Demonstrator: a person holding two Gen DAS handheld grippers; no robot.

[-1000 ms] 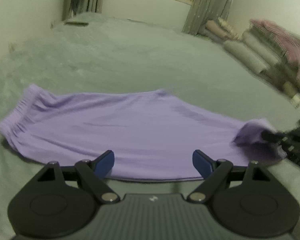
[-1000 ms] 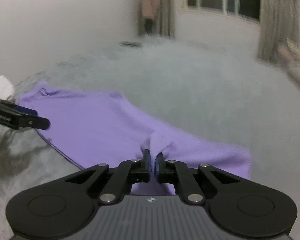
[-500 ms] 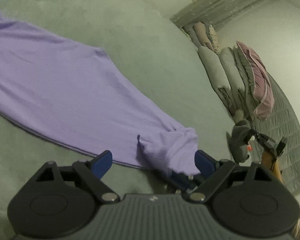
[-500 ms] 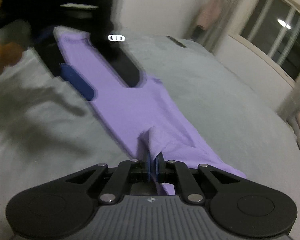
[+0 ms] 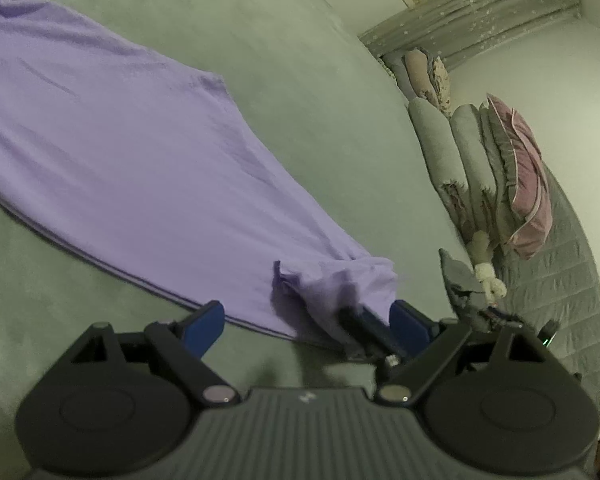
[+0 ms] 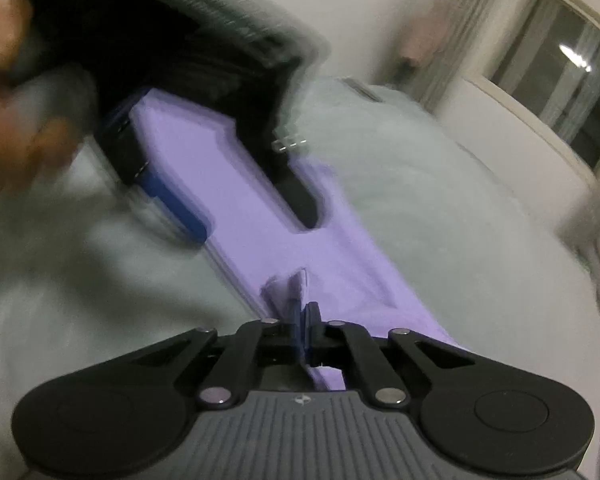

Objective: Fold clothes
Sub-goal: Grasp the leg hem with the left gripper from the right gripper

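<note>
Lilac cloth, a long garment [image 5: 112, 152], lies spread flat on the grey-green bedcover [image 5: 300, 80], running from the upper left of the left wrist view down to its lower middle, with a dark seam along its near edge. At that near end the fabric is bunched and lifted off the cover. The left gripper [image 5: 308, 320] hovers just above this end with its jaws spread wide; its blue pads [image 5: 204, 320] press on nothing, and the bunched end sits in the gap, nearer the right-hand pad. The right gripper [image 5: 364, 330] reaches in from below right, a dark shape under the raised fold. Further right, grey pillows [image 5: 460, 160] and a pink one [image 5: 528, 176] stand in a row against the wall, on a quilted cover [image 5: 560, 280], with a curtain [image 5: 480, 12] above.

In the right wrist view, blurred, a hand [image 6: 16, 120] at the far left holds the left gripper [image 6: 256, 228] over the garment [image 6: 240, 184]. Lower middle, the right gripper [image 6: 305, 320] is clamped tight on a pinched ridge of the garment's end, which stands up between its fingertips. A window [image 6: 560, 80] shows at the upper right.
</note>
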